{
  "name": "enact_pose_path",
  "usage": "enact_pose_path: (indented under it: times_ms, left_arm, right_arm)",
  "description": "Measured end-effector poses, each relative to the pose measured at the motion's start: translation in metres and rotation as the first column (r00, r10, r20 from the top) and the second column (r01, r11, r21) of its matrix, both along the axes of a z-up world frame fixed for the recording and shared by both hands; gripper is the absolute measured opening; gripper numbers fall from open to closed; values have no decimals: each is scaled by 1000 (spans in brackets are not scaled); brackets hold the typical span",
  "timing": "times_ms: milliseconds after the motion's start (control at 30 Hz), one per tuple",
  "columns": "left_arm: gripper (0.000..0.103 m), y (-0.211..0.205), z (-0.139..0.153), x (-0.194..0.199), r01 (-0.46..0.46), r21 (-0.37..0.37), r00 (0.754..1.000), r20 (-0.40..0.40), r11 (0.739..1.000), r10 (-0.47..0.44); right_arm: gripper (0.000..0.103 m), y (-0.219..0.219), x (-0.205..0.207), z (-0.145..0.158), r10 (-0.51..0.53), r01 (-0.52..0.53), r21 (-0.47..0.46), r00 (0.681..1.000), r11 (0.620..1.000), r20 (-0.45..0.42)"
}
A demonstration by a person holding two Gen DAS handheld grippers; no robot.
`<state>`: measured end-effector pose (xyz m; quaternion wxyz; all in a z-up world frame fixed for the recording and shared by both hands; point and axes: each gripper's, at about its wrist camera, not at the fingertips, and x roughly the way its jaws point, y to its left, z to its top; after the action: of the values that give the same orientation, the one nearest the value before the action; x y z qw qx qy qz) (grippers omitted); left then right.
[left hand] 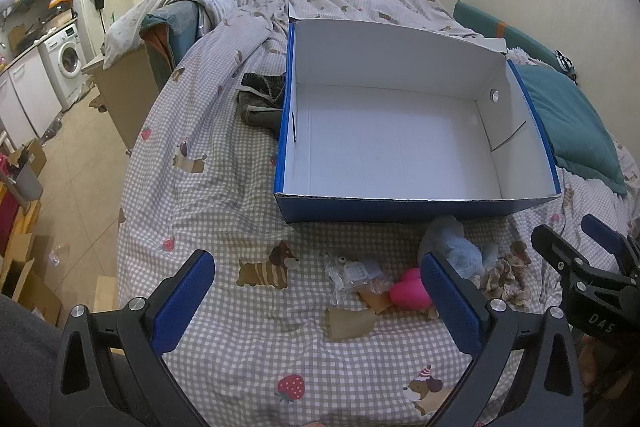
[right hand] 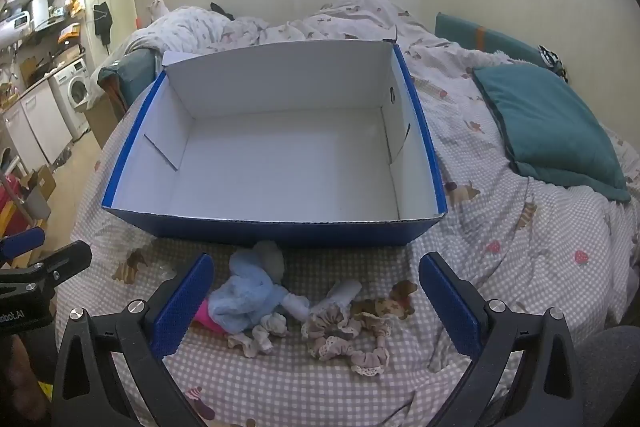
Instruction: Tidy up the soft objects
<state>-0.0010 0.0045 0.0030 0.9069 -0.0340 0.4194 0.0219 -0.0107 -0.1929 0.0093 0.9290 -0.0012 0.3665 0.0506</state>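
An empty blue cardboard box with a white inside (left hand: 416, 207) (right hand: 276, 227) stands on the checked bedspread. In front of it lie a fluffy light-blue plush (left hand: 460, 247) (right hand: 248, 291), a pink heart-shaped soft thing (left hand: 408, 289) (right hand: 206, 319), beige lace scrunchies (left hand: 506, 277) (right hand: 344, 339), a small clear packet (left hand: 352, 273) and a beige sock-like piece (left hand: 350, 323). My left gripper (left hand: 316, 299) is open above the packet and heart. My right gripper (right hand: 316, 299) is open above the plush and scrunchies. Both are empty.
A dark garment (left hand: 262, 99) lies left of the box. A teal pillow (right hand: 548, 131) lies to the right, and a bunched duvet (right hand: 240, 27) lies behind. The bed edge drops to the floor on the left, toward a washing machine (left hand: 68, 61).
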Motion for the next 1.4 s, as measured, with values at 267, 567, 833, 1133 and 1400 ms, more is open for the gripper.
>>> enact_pose_path:
  times_ms: [267, 567, 833, 1133, 1400]
  left_arm:
    - [103, -3, -5, 2, -8, 10, 1000, -7, 1000, 8]
    - [103, -3, -7, 2, -9, 8, 1000, -8, 1000, 9]
    - [103, -3, -7, 2, -7, 6, 1000, -6, 1000, 7]
    - [103, -5, -10, 0, -4, 20, 1000, -9, 1000, 4]
    - [103, -6, -7, 0, -4, 21, 1000, -6, 1000, 4]
  right_arm:
    - [103, 1, -1, -4, -1, 1, -1, 1000, 1000, -2]
    - [103, 2, 0, -3, 2, -2, -5, 1000, 1000, -5]
    - [103, 2, 0, -3, 3, -3, -9, 1000, 1000, -4]
    - [103, 2, 0, -4, 3, -3, -11, 1000, 1000, 2]
    - [103, 2, 0, -2, 1, -1, -16, 1000, 1000, 1]
